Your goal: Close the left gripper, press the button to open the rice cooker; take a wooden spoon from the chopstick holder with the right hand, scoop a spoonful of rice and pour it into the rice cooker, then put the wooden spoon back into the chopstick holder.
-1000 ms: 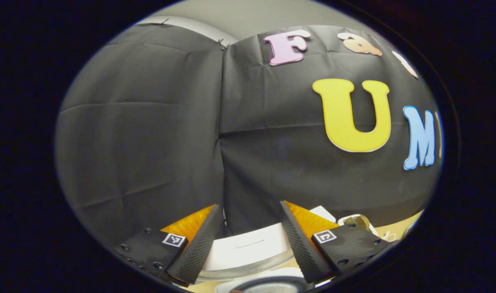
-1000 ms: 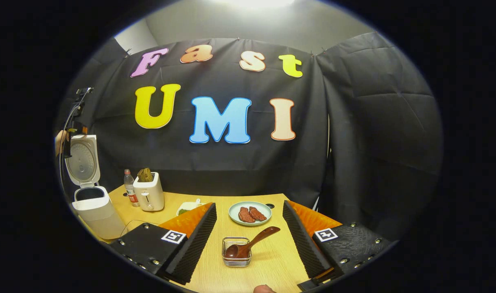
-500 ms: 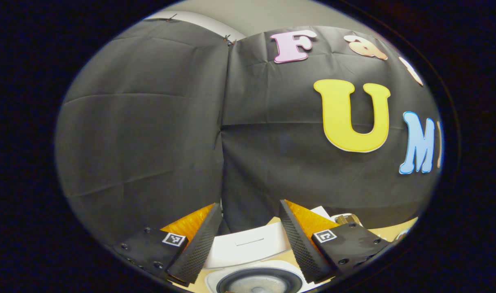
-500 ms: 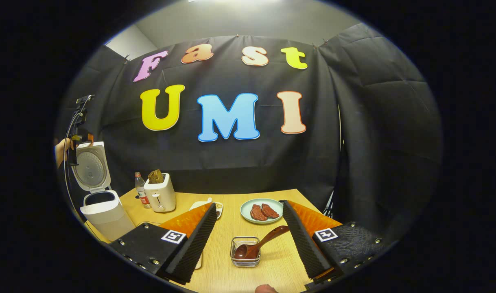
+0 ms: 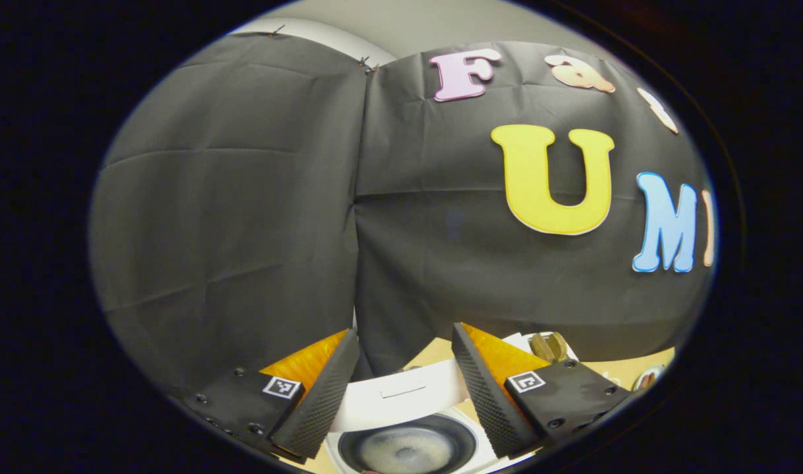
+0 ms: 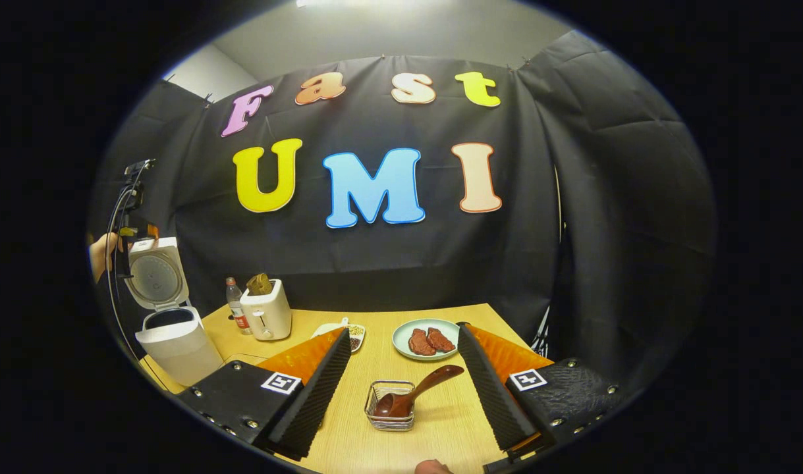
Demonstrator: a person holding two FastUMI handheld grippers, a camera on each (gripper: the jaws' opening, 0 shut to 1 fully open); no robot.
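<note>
Showing the rice cooker (image 6: 170,329) lid raised, both grippers, left gripper (image 5: 401,388) and right gripper (image 6: 401,395), spread wide and empty, the wooden spoon (image 6: 414,393) unclaimed in its chopstick holder (image 6: 389,415).

Left gripper view hangs close above the open rice cooker (image 5: 408,421), facing the wall. Right gripper view looks across the surface (image 6: 434,421) from farther back. Both catch the cooker and toaster (image 6: 267,315).

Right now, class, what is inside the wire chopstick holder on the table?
The wooden spoon lies tilted in the chopstick holder, bowl down inside it, handle leaning out over the rim toward the plate of meat. Anything under the spoon's bowl is covered.
</note>
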